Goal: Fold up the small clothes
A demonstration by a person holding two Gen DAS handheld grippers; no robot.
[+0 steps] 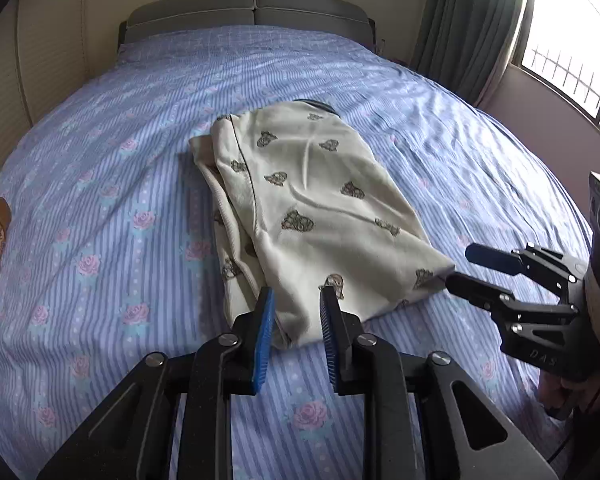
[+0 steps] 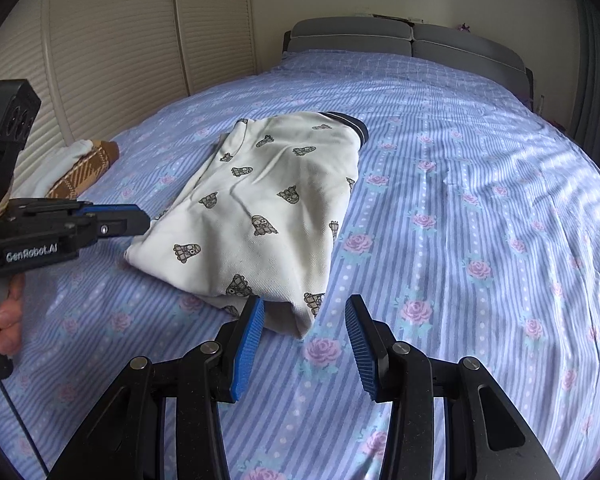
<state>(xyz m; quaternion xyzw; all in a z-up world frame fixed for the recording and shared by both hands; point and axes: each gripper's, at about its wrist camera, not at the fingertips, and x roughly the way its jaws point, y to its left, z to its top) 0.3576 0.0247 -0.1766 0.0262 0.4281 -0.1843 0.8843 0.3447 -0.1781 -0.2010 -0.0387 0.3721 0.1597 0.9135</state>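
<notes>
One folded cream garment (image 1: pixel 316 208), two open-jawed grippers (image 1: pixel 296 312) (image 2: pixel 304 320) beside it.

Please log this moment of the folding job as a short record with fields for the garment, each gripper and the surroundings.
garment: cream printed garment, partly folded, lying on the bed
surface: blue striped floral bedsheet
left gripper: open, fingertips at the garment's near edge
right gripper: open, at the garment's near corner, gripping nothing
other item: brown plaid cloth, apart from the garment, toward the shuttered wardrobe doors
</notes>
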